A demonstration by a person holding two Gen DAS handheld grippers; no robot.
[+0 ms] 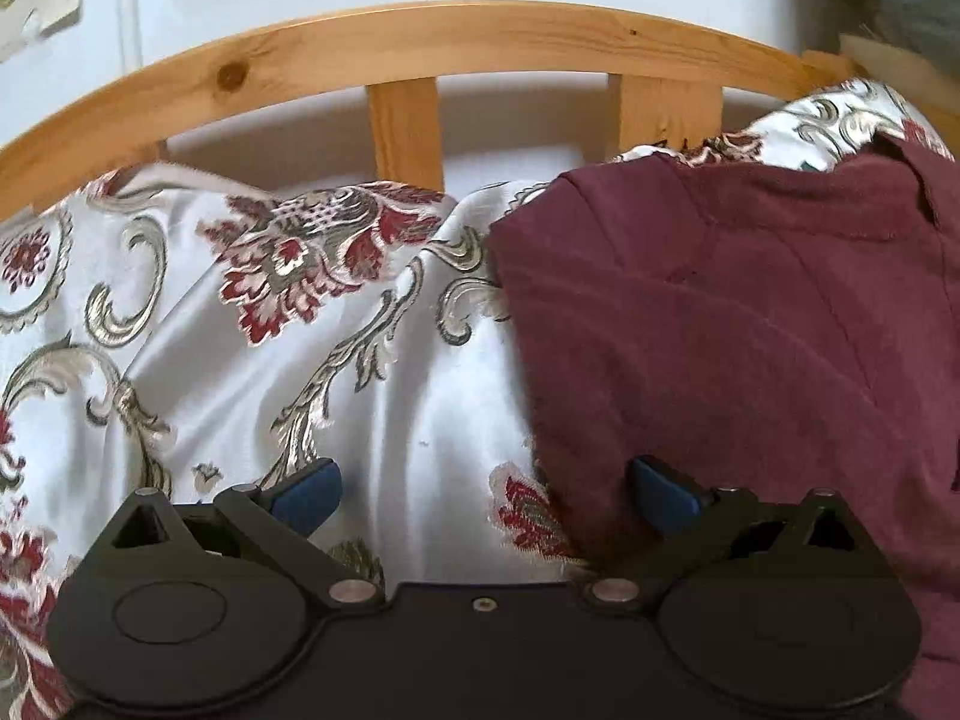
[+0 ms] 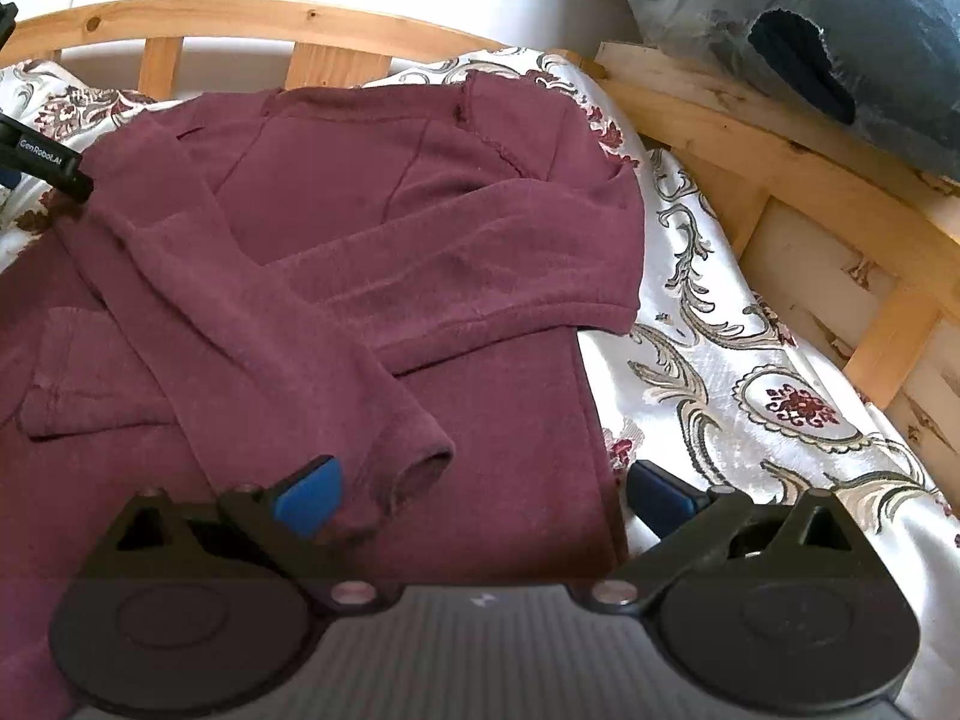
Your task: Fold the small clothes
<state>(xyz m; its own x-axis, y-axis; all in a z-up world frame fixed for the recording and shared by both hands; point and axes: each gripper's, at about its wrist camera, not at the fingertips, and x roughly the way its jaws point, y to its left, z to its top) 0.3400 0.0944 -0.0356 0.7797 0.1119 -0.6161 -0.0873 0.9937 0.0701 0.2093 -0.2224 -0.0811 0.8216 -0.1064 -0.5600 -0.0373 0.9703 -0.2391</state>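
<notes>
A maroon long-sleeved top (image 2: 336, 228) lies flat on the patterned bedspread (image 2: 750, 372), both sleeves folded across its body. My right gripper (image 2: 480, 495) is open and empty, low over the top's near right edge, with a sleeve cuff (image 2: 414, 474) between its blue pads. In the left wrist view the top (image 1: 750, 312) fills the right half. My left gripper (image 1: 483, 489) is open and empty, straddling the top's left edge, its right pad (image 1: 663, 495) over the maroon cloth. The left gripper's body (image 2: 42, 162) shows at the right wrist view's left edge.
The bedspread (image 1: 240, 312) is white satin with red and gold flowers, wrinkled to the left. A curved wooden bed rail (image 1: 420, 42) runs behind, and along the right side (image 2: 780, 180). A blue-grey bundle (image 2: 810, 30) sits beyond the rail at upper right.
</notes>
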